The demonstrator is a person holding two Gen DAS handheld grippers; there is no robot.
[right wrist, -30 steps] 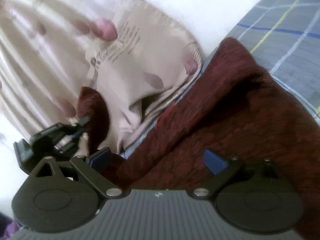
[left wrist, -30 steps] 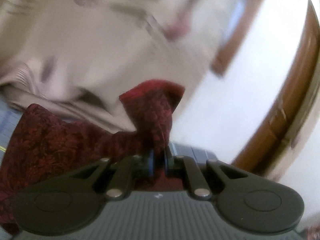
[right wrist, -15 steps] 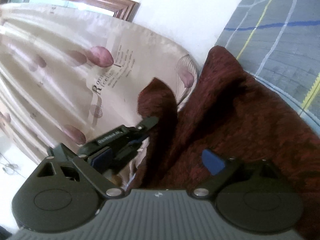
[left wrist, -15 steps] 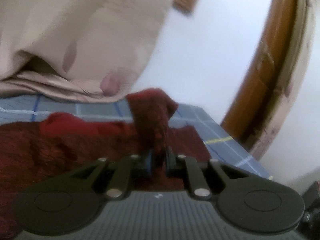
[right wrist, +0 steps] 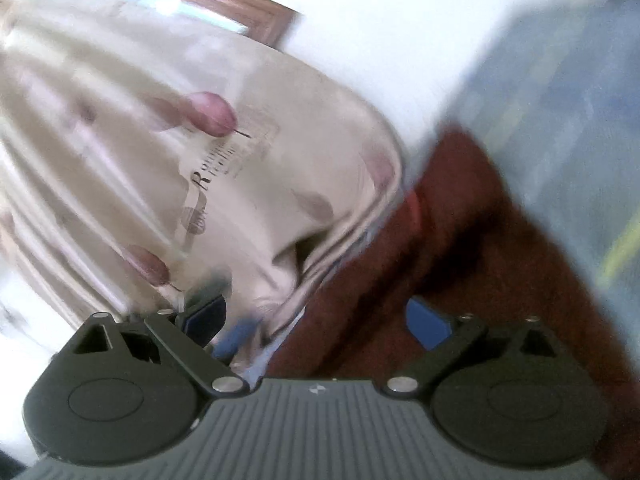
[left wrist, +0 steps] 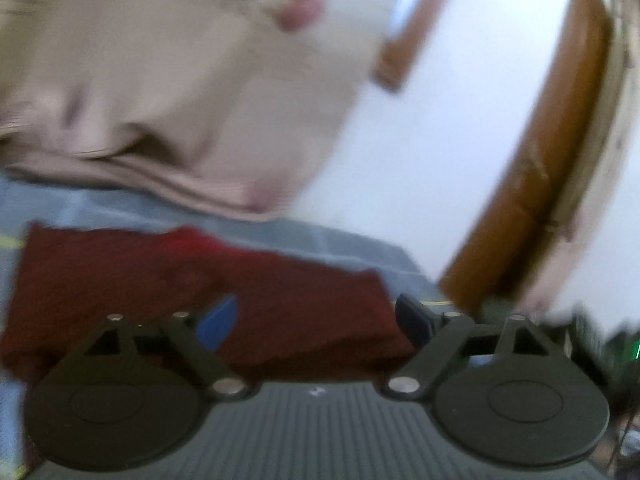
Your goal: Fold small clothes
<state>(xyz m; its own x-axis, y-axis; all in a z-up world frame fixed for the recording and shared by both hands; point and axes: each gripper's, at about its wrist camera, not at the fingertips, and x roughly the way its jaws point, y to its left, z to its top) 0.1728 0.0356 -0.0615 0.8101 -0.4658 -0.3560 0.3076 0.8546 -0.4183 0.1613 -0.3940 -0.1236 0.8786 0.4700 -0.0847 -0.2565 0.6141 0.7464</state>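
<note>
In the left wrist view, the dark red garment (left wrist: 192,280) is being left folded flat on the grey checked sheet (left wrist: 120,208) while the left gripper (left wrist: 316,320) is being opened, empty.

In the right wrist view, the right gripper (right wrist: 316,320) is being held apart, empty, over the cloth; further folding is being judged outstanding.

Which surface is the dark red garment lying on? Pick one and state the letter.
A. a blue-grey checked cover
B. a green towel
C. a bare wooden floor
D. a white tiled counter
A: in the left wrist view the dark red garment lies spread on the blue-grey checked cover, which shows above and beside it; the right wrist view shows the same cover at the upper right.
</note>
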